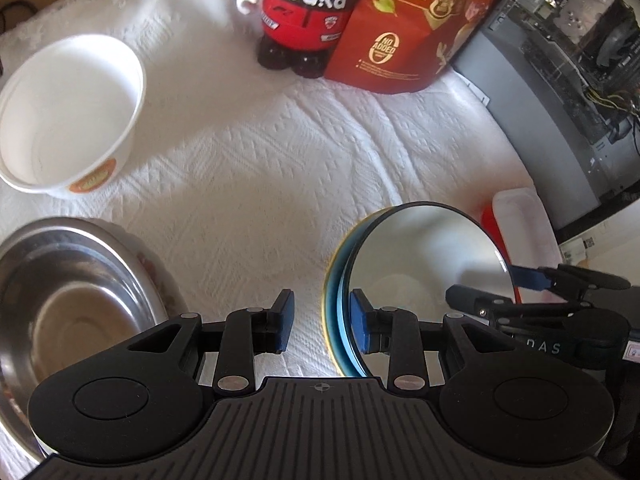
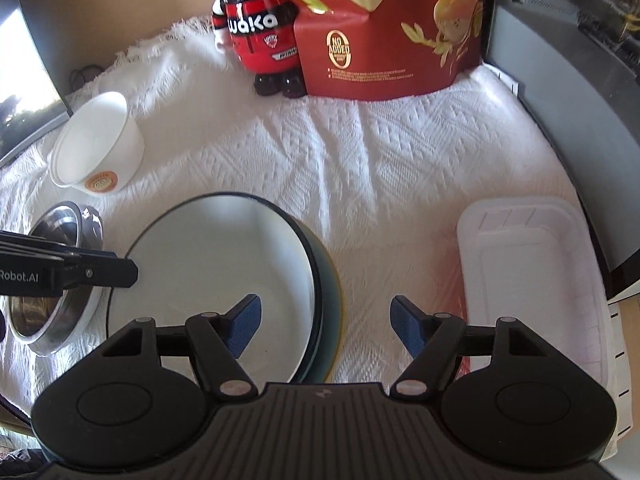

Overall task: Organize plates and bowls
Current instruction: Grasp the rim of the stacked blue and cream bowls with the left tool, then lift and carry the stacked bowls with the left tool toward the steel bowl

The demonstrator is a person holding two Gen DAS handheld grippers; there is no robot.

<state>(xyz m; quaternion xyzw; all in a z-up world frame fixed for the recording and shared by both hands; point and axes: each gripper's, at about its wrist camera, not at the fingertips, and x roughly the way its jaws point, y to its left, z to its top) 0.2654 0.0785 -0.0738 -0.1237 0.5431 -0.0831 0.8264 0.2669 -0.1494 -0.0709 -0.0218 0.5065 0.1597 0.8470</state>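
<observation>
A stack of plates (image 1: 424,248) lies on the white cloth, with a white dark-rimmed plate on top and teal and yellow rims below. My left gripper (image 1: 322,322) is open and straddles the stack's left rim, one pad over the top plate and one outside it. The right gripper (image 2: 326,328) is open too and straddles the right rim of the stack (image 2: 216,248) the same way. No pad presses on a rim. A white paper bowl (image 1: 68,116) stands at the back left. A steel bowl (image 1: 72,300) rests in a flowered dish to the left of the stack.
A white plastic tray (image 2: 532,280) lies right of the stack over something red. A red mascot figure (image 2: 260,28) and a red snack bag (image 2: 384,40) stand at the back. A grey computer case (image 1: 560,80) borders the right side.
</observation>
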